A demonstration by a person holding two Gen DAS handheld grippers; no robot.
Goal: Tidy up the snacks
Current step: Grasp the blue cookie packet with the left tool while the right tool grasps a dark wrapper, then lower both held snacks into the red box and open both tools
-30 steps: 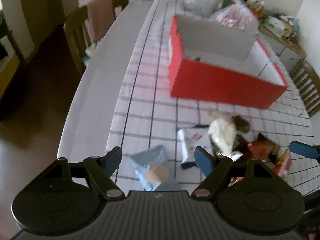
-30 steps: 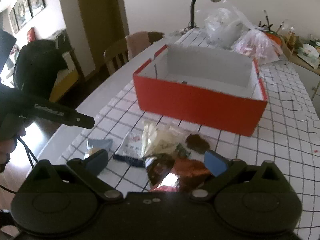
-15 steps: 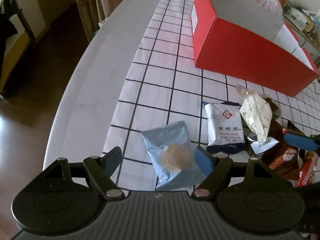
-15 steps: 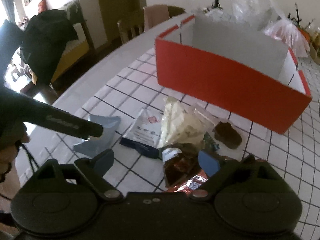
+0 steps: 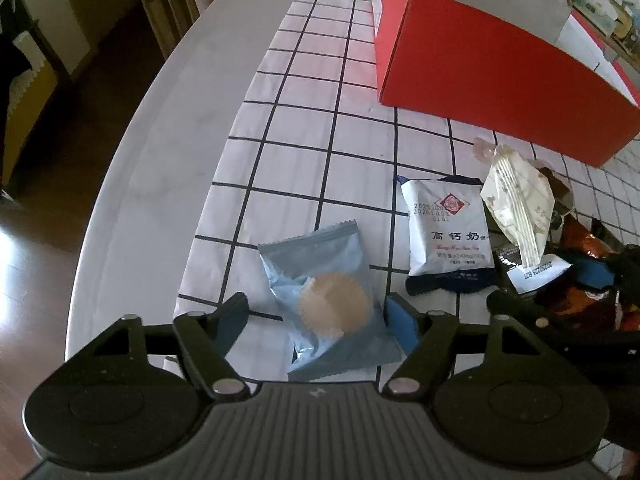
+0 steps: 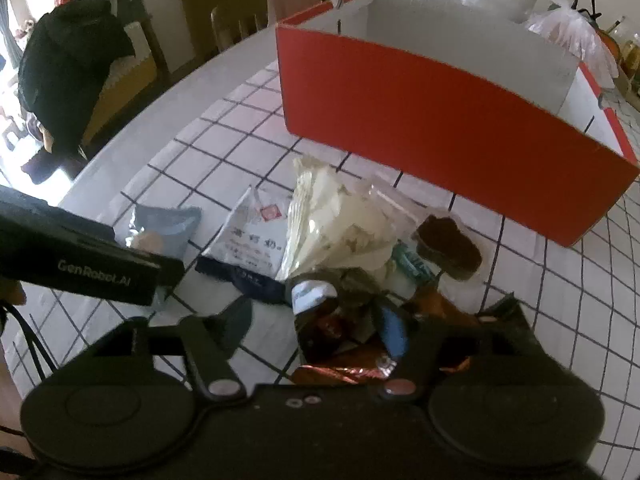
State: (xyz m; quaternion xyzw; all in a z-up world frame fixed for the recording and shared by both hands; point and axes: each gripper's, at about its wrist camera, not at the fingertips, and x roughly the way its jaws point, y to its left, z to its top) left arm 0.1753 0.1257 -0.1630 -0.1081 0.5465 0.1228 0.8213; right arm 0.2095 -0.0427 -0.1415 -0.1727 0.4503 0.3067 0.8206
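A light blue cake packet [image 5: 326,300] lies on the checked tablecloth between the open fingers of my left gripper [image 5: 316,316]. It also shows in the right wrist view [image 6: 162,228]. A white milk-candy packet [image 5: 446,236] and a cream packet [image 5: 518,204] lie to its right. My right gripper [image 6: 316,326] is open, low over a dark brown and red foil packet [image 6: 332,332] in the snack pile. A brown cookie packet [image 6: 448,246] lies beyond. The open red box [image 5: 500,64] stands behind, and shows in the right wrist view [image 6: 440,120] too.
The round table's left edge [image 5: 132,184] curves close by, with wooden chairs [image 5: 172,12] beyond it. Plastic bags [image 6: 568,28] sit behind the box. A dark jacket [image 6: 68,64] hangs on furniture at the left.
Both grippers have come down and forward toward the snacks. The left one now straddles the blue packet; the right one has dropped onto the foil packet pile.
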